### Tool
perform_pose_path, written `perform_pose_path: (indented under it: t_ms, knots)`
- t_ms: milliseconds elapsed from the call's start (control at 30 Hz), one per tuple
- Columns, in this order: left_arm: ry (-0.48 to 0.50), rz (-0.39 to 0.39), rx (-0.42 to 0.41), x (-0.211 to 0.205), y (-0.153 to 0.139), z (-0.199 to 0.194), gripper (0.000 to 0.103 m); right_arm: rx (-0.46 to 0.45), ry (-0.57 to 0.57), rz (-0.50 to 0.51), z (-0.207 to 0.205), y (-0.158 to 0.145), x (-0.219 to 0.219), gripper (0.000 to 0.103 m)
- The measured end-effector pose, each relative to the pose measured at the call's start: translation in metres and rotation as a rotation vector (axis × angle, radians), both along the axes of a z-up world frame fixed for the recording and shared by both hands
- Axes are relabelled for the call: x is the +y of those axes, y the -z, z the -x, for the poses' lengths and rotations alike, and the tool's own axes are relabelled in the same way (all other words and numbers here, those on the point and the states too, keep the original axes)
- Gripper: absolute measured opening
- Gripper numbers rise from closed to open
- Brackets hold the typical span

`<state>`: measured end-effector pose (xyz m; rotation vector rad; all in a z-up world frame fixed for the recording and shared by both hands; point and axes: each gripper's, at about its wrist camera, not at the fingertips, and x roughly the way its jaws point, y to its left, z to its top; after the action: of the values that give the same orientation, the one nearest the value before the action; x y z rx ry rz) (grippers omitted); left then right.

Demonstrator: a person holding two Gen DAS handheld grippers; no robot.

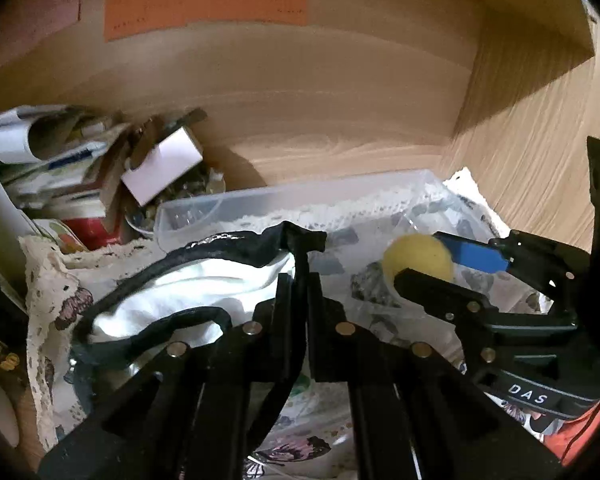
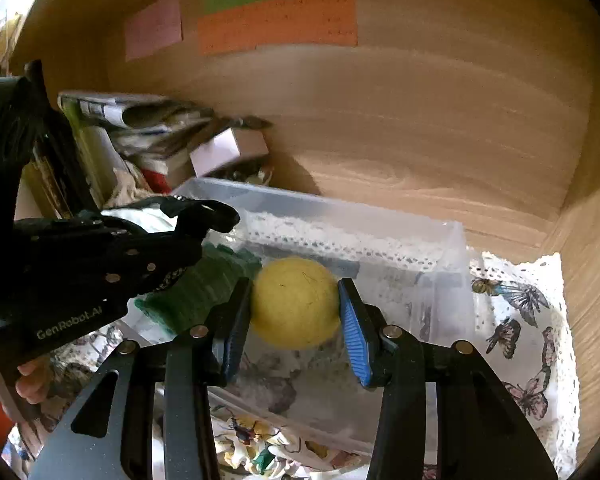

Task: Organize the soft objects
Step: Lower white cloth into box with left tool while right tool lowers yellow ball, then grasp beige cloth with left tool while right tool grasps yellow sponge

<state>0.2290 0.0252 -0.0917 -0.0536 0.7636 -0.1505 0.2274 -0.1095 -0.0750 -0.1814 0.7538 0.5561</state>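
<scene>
Yellow ball clamped (over bin), right hand-held gripper

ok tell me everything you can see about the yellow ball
The yellow ball is round, pale yellow and fuzzy, like felted wool, with a few dark fibres on it. The right gripper is shut on it, its blue-padded jaws pressing opposite sides. It is held over the clear plastic bin, near a green knitted piece to its left.

Each camera sits behind its own gripper fingers, low in the frame, and faces the wooden back wall from close. Both views share the clear bin, the yellow ball and the orange note in the upper frame.
</scene>
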Motion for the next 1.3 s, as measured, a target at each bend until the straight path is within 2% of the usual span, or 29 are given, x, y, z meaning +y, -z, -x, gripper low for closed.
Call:
perform_pose_path:
  t_ms: [67, 233, 300, 367, 433, 500, 633, 700, 767, 967, 1100, 1200, 1300]
  knots:
    - [0.002, 0.004, 0.019, -0.001, 0.001, -0.003, 0.006, 0.009, -0.005, 0.009, 0.0, 0.002, 0.001, 0.042]
    - [0.027, 0.027, 0.03, -0.001, 0.0, 0.001, 0.018, 0.011, -0.004, 0.036, -0.001, 0.004, 0.004, 0.044]
    - [0.025, 0.021, 0.024, -0.002, -0.001, 0.002, 0.019, -0.003, -0.001, 0.034, 0.001, 0.001, 0.003, 0.051]
    - [0.022, 0.007, 0.009, -0.003, -0.004, 0.009, 0.02, -0.032, 0.006, 0.027, 0.004, -0.005, 0.002, 0.064]
    - [0.021, 0.005, -0.01, -0.002, -0.01, 0.015, 0.023, -0.057, 0.012, 0.023, 0.008, -0.011, 0.0, 0.065]
    - [0.014, 0.012, -0.037, 0.0, -0.018, 0.023, 0.032, -0.076, 0.012, 0.008, 0.013, -0.02, -0.003, 0.065]
    - [-0.003, 0.012, -0.096, 0.003, -0.036, 0.039, 0.042, -0.119, 0.016, -0.022, 0.025, -0.039, -0.011, 0.066]
    - [-0.01, 0.016, -0.128, 0.005, -0.045, 0.048, 0.053, -0.15, 0.017, -0.04, 0.034, -0.049, -0.013, 0.071]
    - [-0.021, 0.019, -0.164, 0.007, -0.054, 0.059, 0.057, -0.183, 0.016, -0.06, 0.044, -0.058, -0.017, 0.076]
    - [-0.055, 0.008, -0.259, 0.011, -0.075, 0.093, 0.077, -0.253, 0.005, -0.074, 0.076, -0.074, -0.024, 0.076]
    - [-0.077, -0.008, -0.307, 0.012, -0.08, 0.12, 0.094, -0.269, 0.003, -0.095, 0.095, -0.074, -0.03, 0.084]
    - [-0.08, -0.015, -0.312, 0.01, -0.078, 0.133, 0.101, -0.267, 0.001, -0.096, 0.106, -0.068, -0.033, 0.084]
    - [-0.082, -0.03, -0.299, 0.006, -0.071, 0.144, 0.102, -0.25, 0.0, -0.101, 0.117, -0.059, -0.036, 0.084]
